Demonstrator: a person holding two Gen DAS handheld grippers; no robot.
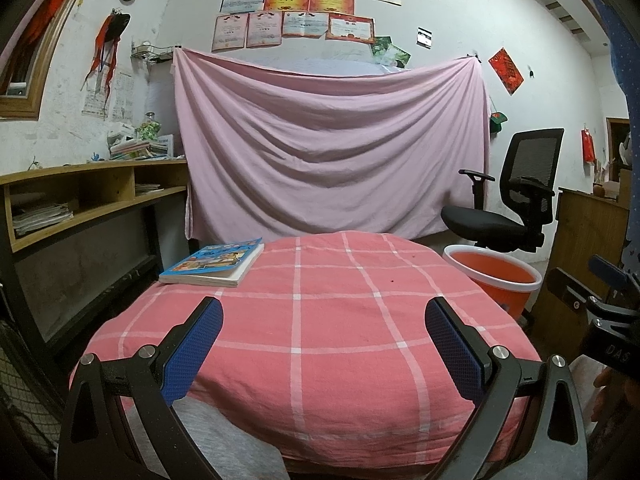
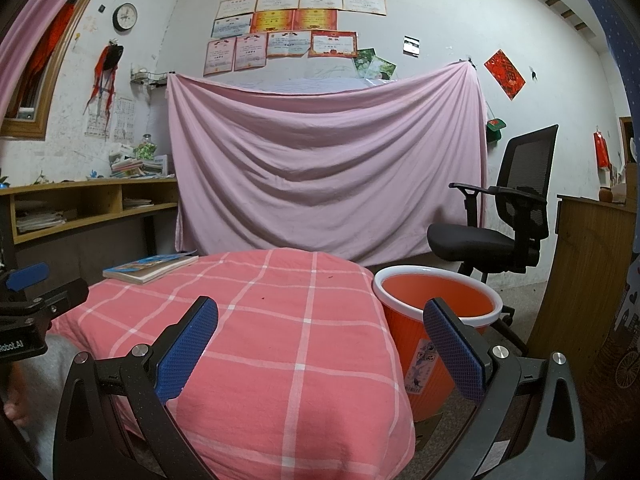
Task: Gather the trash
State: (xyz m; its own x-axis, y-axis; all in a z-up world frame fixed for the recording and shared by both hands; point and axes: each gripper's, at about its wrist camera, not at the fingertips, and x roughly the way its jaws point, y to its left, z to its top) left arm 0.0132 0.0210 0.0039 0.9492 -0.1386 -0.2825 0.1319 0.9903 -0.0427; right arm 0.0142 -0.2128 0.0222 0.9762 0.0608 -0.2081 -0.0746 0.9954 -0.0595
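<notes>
An orange bin with a white rim (image 1: 496,276) (image 2: 436,312) stands on the floor at the right of a table covered by a red checked cloth (image 1: 320,320) (image 2: 280,340). Tiny dark specks (image 1: 394,281) (image 2: 263,299) lie on the cloth. My left gripper (image 1: 324,312) is open and empty above the near part of the table. My right gripper (image 2: 320,312) is open and empty over the table's right edge, with the bin just behind its right finger (image 2: 452,348). No other trash shows on the cloth.
A blue book (image 1: 214,266) (image 2: 152,268) lies at the table's far left. A black office chair (image 1: 516,196) (image 2: 504,220) stands behind the bin. A wooden shelf desk (image 1: 80,196) runs along the left, a wooden cabinet (image 2: 580,272) on the right, a pink sheet (image 1: 328,152) behind.
</notes>
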